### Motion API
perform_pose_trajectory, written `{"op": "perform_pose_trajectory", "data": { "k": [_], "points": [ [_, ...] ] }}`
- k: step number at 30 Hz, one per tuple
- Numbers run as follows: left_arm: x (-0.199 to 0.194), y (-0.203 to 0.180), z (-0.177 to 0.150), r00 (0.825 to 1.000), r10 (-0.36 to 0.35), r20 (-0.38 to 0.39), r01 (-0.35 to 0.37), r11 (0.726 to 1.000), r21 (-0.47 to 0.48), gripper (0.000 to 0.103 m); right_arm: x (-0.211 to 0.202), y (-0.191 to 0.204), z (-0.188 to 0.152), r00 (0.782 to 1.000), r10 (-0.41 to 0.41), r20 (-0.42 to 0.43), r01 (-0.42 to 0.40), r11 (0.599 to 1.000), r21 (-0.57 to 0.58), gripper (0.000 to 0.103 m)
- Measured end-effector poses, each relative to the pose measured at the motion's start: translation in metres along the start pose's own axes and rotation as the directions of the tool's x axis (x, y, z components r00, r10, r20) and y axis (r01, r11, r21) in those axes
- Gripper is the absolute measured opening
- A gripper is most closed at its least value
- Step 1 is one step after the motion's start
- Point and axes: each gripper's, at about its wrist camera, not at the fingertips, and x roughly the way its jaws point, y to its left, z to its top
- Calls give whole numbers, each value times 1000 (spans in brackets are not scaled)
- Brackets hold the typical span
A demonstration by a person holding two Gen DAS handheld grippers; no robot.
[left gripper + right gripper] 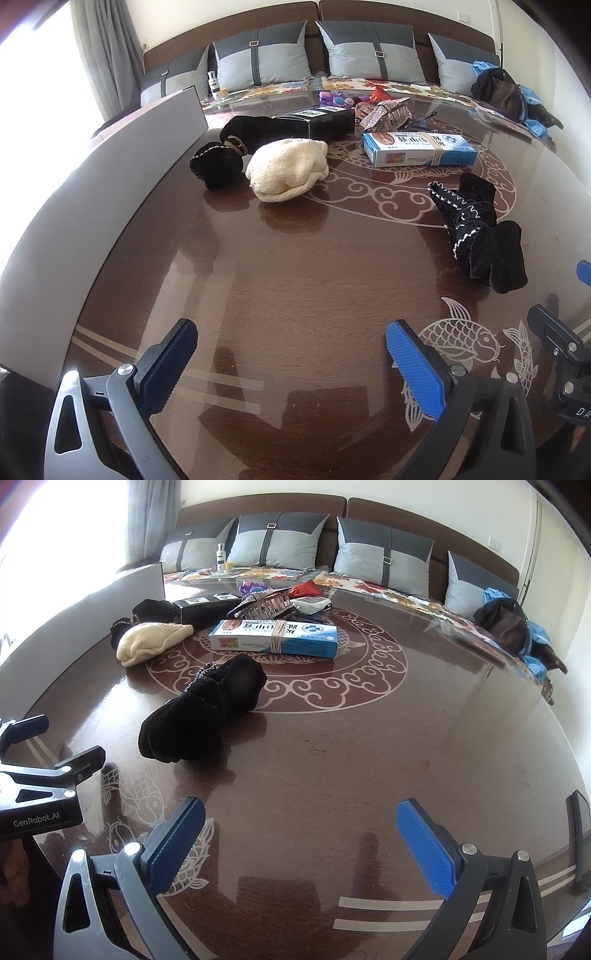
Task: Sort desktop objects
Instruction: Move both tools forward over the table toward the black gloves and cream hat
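Observation:
On the dark wooden table (295, 288) lie a black glove bundle with white stitching (480, 229) (207, 709), a cream knitted hat (286, 168) (151, 638), a blue and white box bound with a rubber band (417, 147) (275, 638), a long black box (317, 123) (207, 607), a black fabric piece (216, 166) and a glittery hair claw (384, 112) (264, 603). My left gripper (291, 363) hovers open and empty near the front edge, left of the gloves. My right gripper (301, 843) is also open and empty, with the gloves ahead to its left.
A grey upright panel (110, 177) borders the table's left side. Small purple items and a red packet (378, 95) sit at the far side. Behind is a sofa with grey cushions (373, 51), a white bottle (213, 85) and a dark bag (500, 90).

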Motion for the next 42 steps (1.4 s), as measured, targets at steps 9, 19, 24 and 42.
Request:
{"op": "perform_pose_trajectory", "data": {
  "k": [9, 19, 24, 42],
  "points": [
    [1, 2, 1, 1000, -6, -4, 6, 1000, -5, 103, 3, 0, -1, 1000, -1, -13, 1, 1000, 0, 103],
    [4, 4, 2, 999, -31, -19, 31, 999, -21, 103, 5, -3, -2, 1000, 1, -23, -1, 1000, 20, 103],
    [6, 7, 1, 998, -55, -32, 54, 998, -35, 103, 7, -4, -2, 1000, 1, -29, 0, 1000, 23, 103],
    [9, 15, 1, 992, -112, -61, 108, 991, -78, 103, 10, -7, -5, 999, 12, -44, -10, 999, 48, 103]
  ]
}}
